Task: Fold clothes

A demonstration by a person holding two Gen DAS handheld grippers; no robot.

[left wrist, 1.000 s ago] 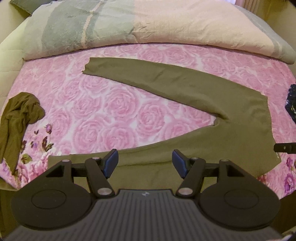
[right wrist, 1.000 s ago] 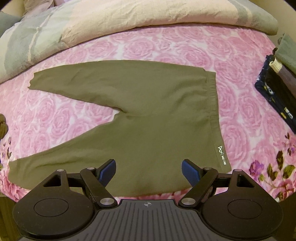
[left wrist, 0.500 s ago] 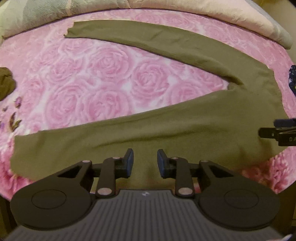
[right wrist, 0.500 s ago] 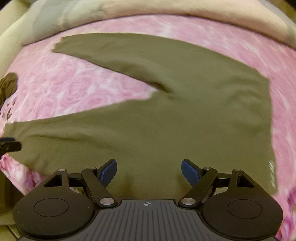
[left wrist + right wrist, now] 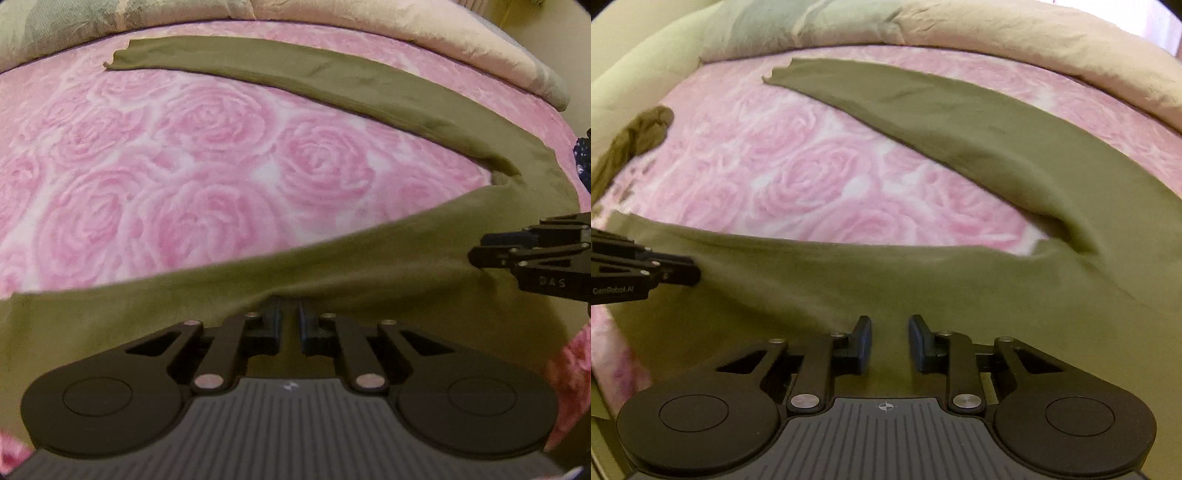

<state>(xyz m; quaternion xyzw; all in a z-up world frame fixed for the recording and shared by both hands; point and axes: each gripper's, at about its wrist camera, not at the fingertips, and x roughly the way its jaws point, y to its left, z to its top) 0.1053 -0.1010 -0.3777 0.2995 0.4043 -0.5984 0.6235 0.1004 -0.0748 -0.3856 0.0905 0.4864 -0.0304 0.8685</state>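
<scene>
On the bed: olive trousers (image 5: 369, 258) lie flat on the rose-print bedspread (image 5: 184, 177), legs splayed apart, the near leg running along the front edge under both grippers.
Left gripper (image 5: 288, 314): low on the near leg, toward its cuff end; its jaws have just been closing and now stand almost together, a small ridge of olive cloth bunched at the tips.
Right gripper (image 5: 889, 334): on the same leg, nearer the trousers' seat; its jaws have just been closing too, but a clear gap remains over the cloth and the pads do not yet appear to press on it.
Step in hand: by my reading, pinching the near leg at two points so it can be carried over onto the far leg.
Doing it well: let the right jaws finish their bite before lifting; raise both hands together and keep the leg taut between them, so it lands edge to edge without dragging the seat.
Surface: soft, plush bedding; cloth may sink and wrinkle.
Beyond the trousers: a rumpled quilt (image 5: 960, 33) along the far edge; a second olive garment (image 5: 642, 133) heaped left of the cuffs.
</scene>
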